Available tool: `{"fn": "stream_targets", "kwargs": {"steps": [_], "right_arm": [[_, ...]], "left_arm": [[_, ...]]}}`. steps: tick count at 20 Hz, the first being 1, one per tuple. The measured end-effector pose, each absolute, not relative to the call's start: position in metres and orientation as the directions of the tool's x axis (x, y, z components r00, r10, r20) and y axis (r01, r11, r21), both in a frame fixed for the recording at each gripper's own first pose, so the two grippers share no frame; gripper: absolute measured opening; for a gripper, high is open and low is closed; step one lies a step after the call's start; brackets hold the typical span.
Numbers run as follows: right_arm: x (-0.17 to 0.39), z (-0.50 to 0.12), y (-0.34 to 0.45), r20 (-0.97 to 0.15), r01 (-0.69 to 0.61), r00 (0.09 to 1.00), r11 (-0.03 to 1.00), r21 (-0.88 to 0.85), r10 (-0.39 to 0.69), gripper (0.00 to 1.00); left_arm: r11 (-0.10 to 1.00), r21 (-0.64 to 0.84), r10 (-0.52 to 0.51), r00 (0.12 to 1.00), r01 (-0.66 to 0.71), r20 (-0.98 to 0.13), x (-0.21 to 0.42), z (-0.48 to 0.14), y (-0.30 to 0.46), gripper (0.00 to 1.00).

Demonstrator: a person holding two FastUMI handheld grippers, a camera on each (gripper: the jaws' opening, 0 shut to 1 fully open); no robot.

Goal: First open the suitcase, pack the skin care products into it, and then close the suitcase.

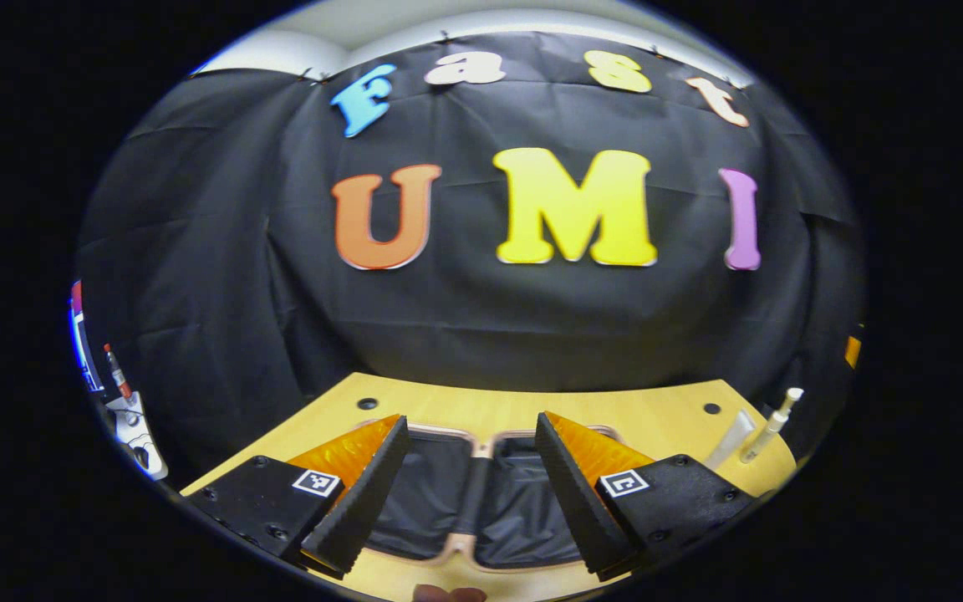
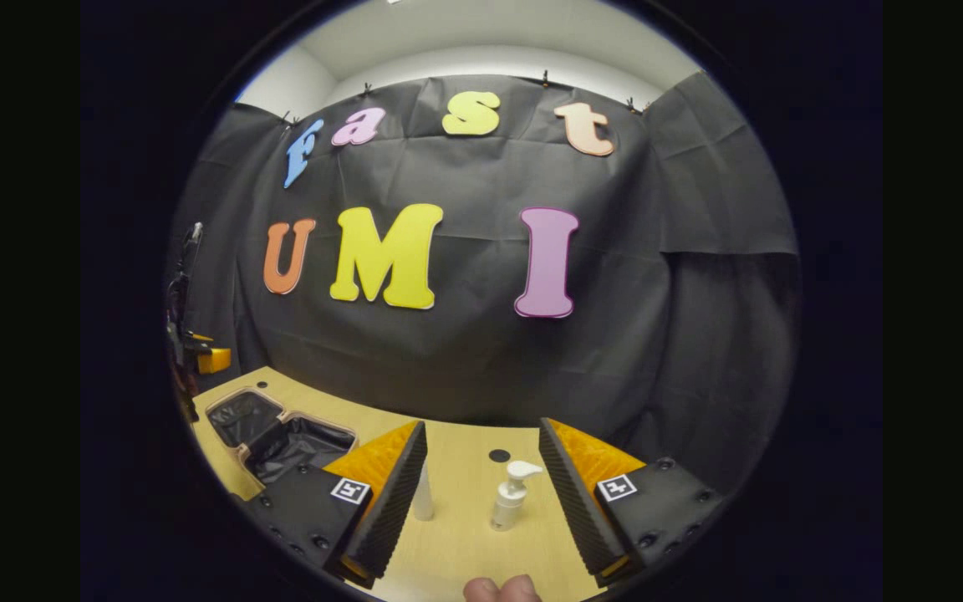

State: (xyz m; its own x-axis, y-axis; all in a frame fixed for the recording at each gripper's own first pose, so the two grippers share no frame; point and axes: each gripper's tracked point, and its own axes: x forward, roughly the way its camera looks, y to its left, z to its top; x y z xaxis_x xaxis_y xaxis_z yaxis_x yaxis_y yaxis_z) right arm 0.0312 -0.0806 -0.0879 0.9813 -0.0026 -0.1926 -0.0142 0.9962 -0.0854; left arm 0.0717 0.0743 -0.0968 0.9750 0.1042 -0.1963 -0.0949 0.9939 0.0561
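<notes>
Wood-toned table (image 1: 665, 418) runs across the bottom of the left gripper view, and on it the suitcase (image 1: 481, 493) lies open, its two dark-lined halves flat side by side with a pale rim around them. The left gripper (image 1: 473, 489) hangs above that lining with its jaws wide apart and nothing between them. A square black-and-white marker sits on each finger. At the table's right edge stand two slim pale containers (image 1: 761, 431), close together, too small to read.

In the right gripper view the suitcase (image 2: 281, 435) lies open at the left, well apart from the right gripper (image 2: 481, 502), whose jaws are spread wide and grip nothing. Beyond them a white pump bottle (image 2: 511, 497) stands upright on the bare table (image 2: 465, 543), with a slim white tube (image 2: 423, 497) just beside the near finger. No label is legible. Fingertips (image 2: 502, 589) of the holding hand show at the bottom edge.
</notes>
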Motion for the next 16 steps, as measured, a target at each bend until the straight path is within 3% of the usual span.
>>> {"fn": "stream_targets", "kwargs": {"steps": [5,12,16], "right_arm": [[0.022,-0.099,-0.125,-0.217,0.013,0.976,0.995,-0.097,-0.034,0.8],[0.015,-0.123,-0.175,-0.264,0.038,0.962,0.991,-0.128,-0.071,0.8],[0.01,-0.136,-0.192,-0.304,0.051,0.948,0.988,-0.146,-0.094,0.8]], "left_arm": [[0.996,0.015,-0.081,0.968,0.087,-0.238,0.064,-0.129,-0.079,0.98],[0.945,-0.072,-0.325,0.886,0.32,-0.331,0.074,-0.201,-0.21,0.99],[0.937,-0.067,-0.341,0.851,0.343,-0.4,0.099,-0.246,-0.235,1.0]]}}
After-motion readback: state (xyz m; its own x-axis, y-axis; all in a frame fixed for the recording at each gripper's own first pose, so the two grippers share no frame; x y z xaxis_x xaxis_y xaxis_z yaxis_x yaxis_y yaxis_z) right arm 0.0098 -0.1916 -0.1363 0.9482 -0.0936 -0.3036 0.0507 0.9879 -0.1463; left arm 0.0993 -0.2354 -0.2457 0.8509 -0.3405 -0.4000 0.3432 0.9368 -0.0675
